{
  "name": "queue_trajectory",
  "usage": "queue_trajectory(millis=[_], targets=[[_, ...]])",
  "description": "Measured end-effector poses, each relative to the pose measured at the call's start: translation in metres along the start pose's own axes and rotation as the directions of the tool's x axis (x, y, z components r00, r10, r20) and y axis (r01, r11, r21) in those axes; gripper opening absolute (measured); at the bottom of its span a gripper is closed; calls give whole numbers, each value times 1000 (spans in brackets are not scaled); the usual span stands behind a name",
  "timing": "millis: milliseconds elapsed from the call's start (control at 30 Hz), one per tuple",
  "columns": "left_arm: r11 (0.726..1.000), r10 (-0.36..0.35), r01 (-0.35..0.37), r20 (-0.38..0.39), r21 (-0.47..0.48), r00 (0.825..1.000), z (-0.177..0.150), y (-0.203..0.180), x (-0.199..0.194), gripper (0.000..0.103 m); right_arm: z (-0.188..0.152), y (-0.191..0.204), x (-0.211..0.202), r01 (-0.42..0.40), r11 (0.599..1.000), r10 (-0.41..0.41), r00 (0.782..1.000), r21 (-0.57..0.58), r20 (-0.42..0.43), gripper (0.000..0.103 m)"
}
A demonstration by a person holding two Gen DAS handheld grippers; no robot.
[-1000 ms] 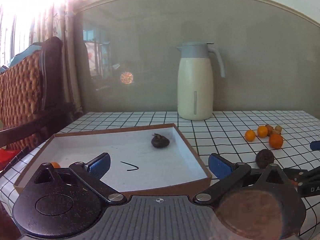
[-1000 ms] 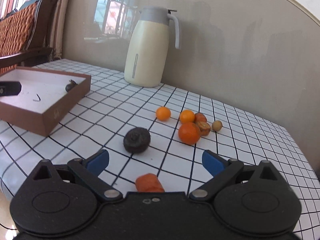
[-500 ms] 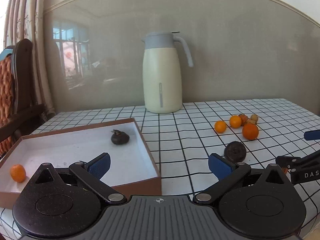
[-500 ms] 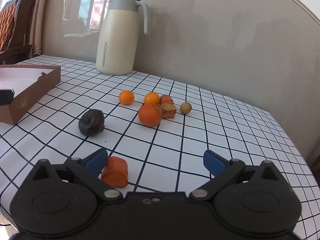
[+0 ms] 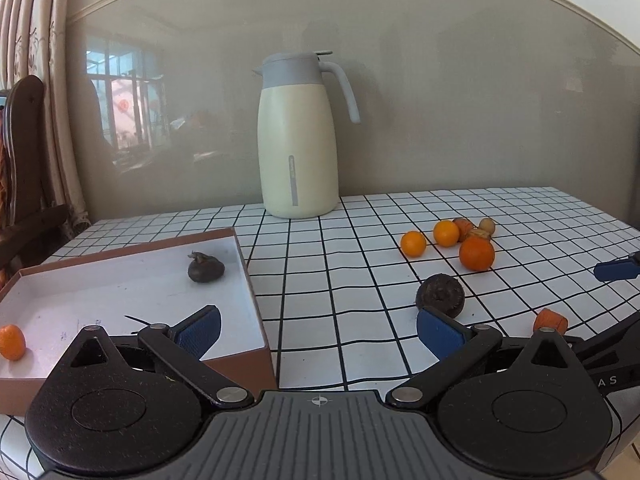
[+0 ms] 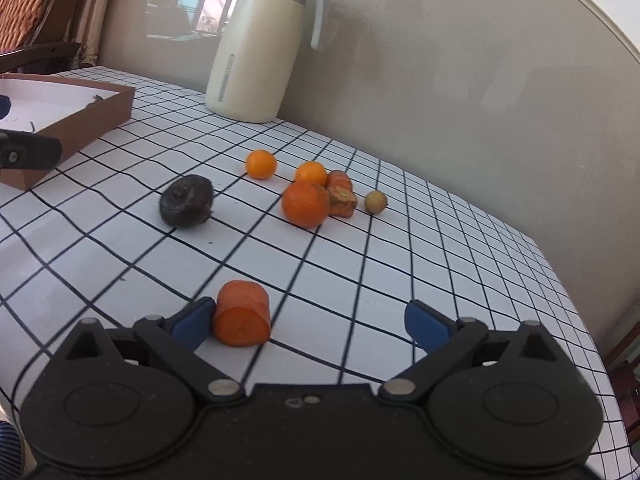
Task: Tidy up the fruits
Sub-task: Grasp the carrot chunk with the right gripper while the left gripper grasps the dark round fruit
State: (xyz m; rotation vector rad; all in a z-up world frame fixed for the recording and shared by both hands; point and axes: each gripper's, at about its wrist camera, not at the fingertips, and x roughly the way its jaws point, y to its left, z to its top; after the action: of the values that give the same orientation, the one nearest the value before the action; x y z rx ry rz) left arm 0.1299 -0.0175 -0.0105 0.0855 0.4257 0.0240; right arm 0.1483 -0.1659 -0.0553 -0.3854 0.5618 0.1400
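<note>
The right gripper (image 6: 308, 326) is wide open and holds nothing. The orange chunk (image 6: 242, 314) now sits right at its left pad (image 6: 192, 322), maybe touching it; 1 second ago that chunk lay nearer the middle of the open jaws. So the right gripper has slid to the right, and the chunk is not lined up for a pinch any more. I think it must shift back left before it can close on it.

The left gripper (image 5: 318, 326) is wide open too, with nothing in it. It has turned away from the brown box (image 5: 250, 292), which filled its view 1 second ago, and now faces the table (image 5: 340, 276) and the loose fruit. That looks like it finished a drop and is coming for more.

In the box lie 1 small orange fruit (image 5: 12, 342) near the front left and 1 dark round fruit (image 5: 206, 270) farther back.

Out on the table, another dark round fruit (image 5: 440, 294) sits just past the left gripper's right pad (image 5: 438, 330). Farther off is a little bunch: 1 big orange (image 6: 306, 204), 2 small oranges (image 6: 260, 164), 2 reddish bits (image 6: 342, 198) and 1 pale little ball (image 6: 376, 202). Most fruit is not in the box yet.

At the back stands a cream jug (image 5: 298, 140).
</note>
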Motion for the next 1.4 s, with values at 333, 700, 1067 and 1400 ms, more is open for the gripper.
queue_trajectory(millis=[333, 700, 1067, 1400], targets=[[995, -81, 82, -23, 52, 996, 2, -42, 29, 103, -13, -46, 13, 23, 991, -19, 999, 131, -28, 88], [988, -121, 128, -87, 87, 989, 1, -84, 60, 77, -28, -75, 4, -38, 962, 46, 999, 269, -26, 36], [987, -138, 149, -172, 52, 975, 18, -86, 90, 72, -27, -79, 5, -43, 953, 54, 998, 300, -26, 23], [980, -179, 190, -168, 53, 970, 14, -91, 88, 42, -24, -77, 6, -48, 952, 60, 998, 303, -29, 19]])
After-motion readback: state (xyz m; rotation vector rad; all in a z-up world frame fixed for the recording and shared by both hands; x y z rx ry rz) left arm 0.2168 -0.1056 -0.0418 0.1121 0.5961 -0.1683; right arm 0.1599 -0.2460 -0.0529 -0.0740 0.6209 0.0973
